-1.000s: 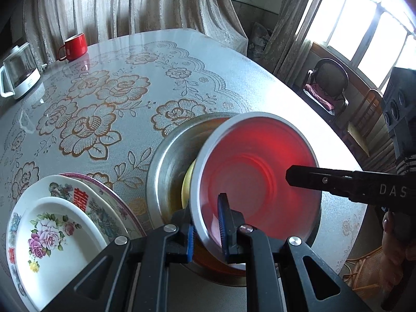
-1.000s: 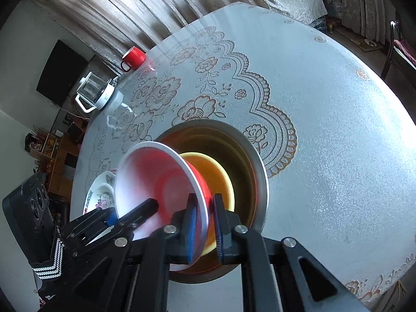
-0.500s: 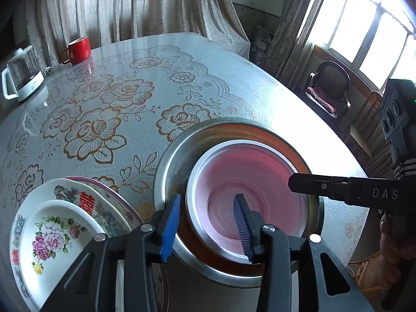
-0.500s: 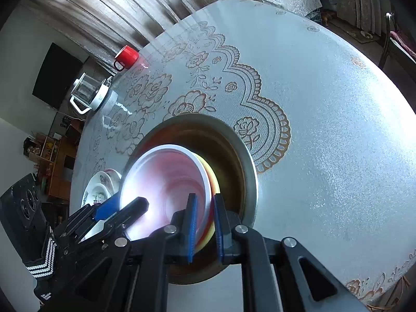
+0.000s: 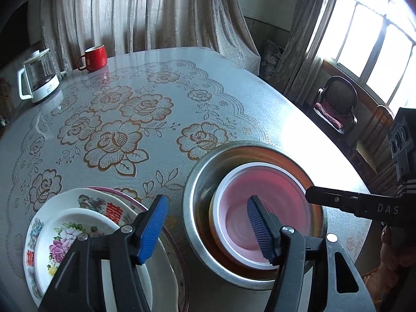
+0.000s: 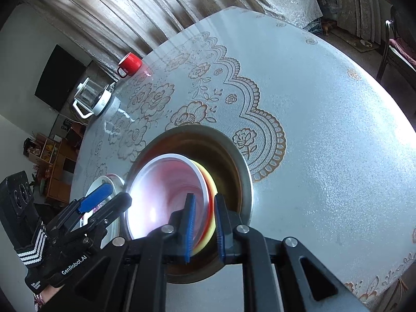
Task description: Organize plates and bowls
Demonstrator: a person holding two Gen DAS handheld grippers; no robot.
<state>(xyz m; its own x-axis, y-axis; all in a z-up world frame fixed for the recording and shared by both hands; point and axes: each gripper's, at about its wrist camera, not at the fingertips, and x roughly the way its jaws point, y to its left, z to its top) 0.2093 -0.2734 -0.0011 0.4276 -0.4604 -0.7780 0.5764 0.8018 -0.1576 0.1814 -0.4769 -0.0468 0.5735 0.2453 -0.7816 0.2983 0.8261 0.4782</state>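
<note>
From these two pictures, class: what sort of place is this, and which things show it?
Probably a home dining room: a round table under a floral cloth, long curtains, a wooden chair by the window, and a kettle beside a red mug.

Round table w/ lace-pattern floral cloth [image 5: 145, 119]. Near edge, right: wide steel basin [image 5: 197, 195]; in it a yellow bowl [image 6: 209, 189], & nested on that a red bowl w/ white rim [image 5: 262, 197]. Just left of basin: stack of flowered white porcelain plates [image 5: 70, 231], smaller on larger. Far side, well apart from both: red mug [image 5: 95, 57], w/ glass kettle on white base [image 5: 39, 76] left of it. Curtains [image 5: 145, 13] behind table; dark wooden chair [image 5: 335, 104] off to right by window.
</note>
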